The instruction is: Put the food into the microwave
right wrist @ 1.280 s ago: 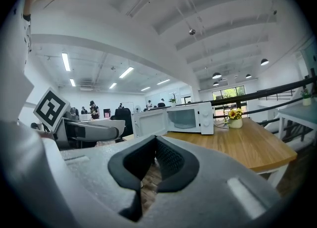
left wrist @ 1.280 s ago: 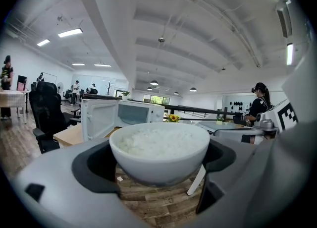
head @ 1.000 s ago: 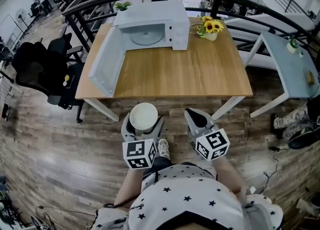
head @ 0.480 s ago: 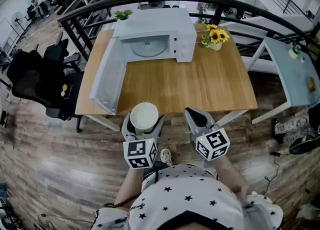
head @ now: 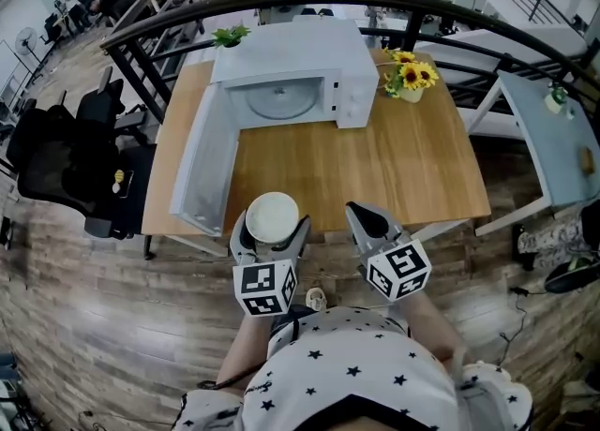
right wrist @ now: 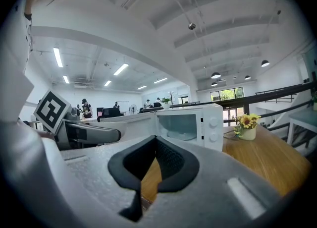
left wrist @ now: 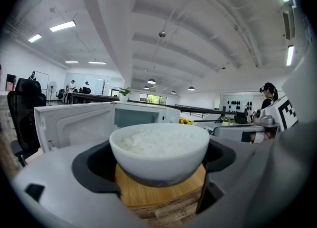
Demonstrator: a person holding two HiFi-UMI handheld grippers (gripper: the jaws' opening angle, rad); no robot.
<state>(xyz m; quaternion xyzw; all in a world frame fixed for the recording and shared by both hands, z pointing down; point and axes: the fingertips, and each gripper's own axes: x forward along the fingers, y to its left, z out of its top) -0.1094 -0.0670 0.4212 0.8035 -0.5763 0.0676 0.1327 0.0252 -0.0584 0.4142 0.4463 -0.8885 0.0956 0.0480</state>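
Left hand-held gripper point(head: 272, 232) is clamped on a white bowl of rice point(head: 272, 215) at the worktop's point(head: 394, 167) near edge. The right hand-held gripper point(head: 364, 216) is empty, jaws together. The open microwave point(head: 291, 68) sits at twelve o'clock; its swung-out door point(head: 199, 162) could clip the bowl and spill rice.

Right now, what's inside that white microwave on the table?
Only a round glass turntable shows inside the white microwave. The white bowl of rice is outside, in the left gripper. The cavity's ceiling is hidden.
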